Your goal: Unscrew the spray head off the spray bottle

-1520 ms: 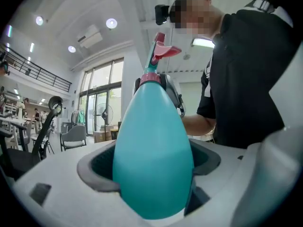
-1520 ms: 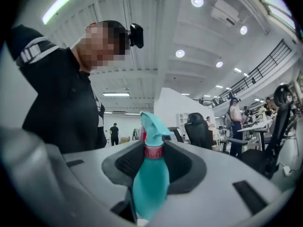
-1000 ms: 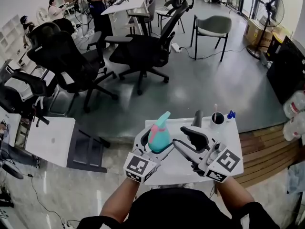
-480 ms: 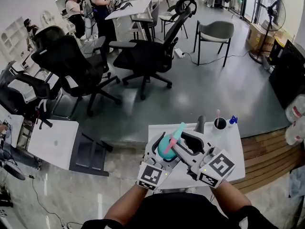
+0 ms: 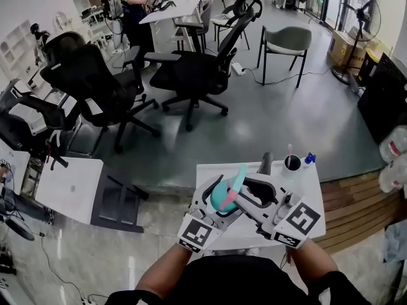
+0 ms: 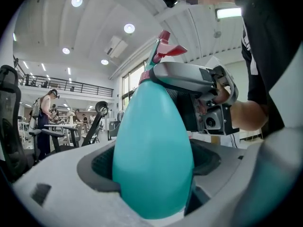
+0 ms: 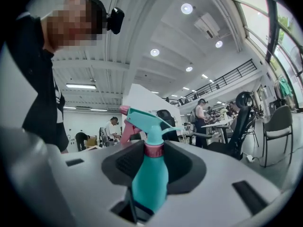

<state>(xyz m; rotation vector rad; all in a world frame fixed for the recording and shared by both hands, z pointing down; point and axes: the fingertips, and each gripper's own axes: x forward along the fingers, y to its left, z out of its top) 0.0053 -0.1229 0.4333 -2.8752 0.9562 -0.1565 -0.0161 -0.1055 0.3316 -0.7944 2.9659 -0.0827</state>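
Note:
A teal spray bottle [image 5: 220,197] with a pink collar and a teal spray head [image 5: 240,175] is held above the small white table [image 5: 308,182], tilted to the right. My left gripper [image 5: 218,199] is shut on its fat body [image 6: 151,160]. My right gripper [image 5: 243,193] has come in from the right, its jaws closing with the bottle's neck between them. In the right gripper view the pink collar [image 7: 154,149] sits between the dark pads, with the spray head [image 7: 142,119] and pink trigger above. The left gripper view shows the right gripper [image 6: 189,79] wrapped round the neck under the trigger [image 6: 166,49].
On the table's far edge stand a dark cup [image 5: 290,161] with sticks in it, a dark cylinder [image 5: 266,161] and a small blue item [image 5: 309,158]. Black office chairs [image 5: 191,68] and a white desk [image 5: 67,189] lie beyond and to the left.
The right gripper has moved left from beside the bottle to around its neck, its jaws narrowing. The bottle has tipped to the right in the left gripper.

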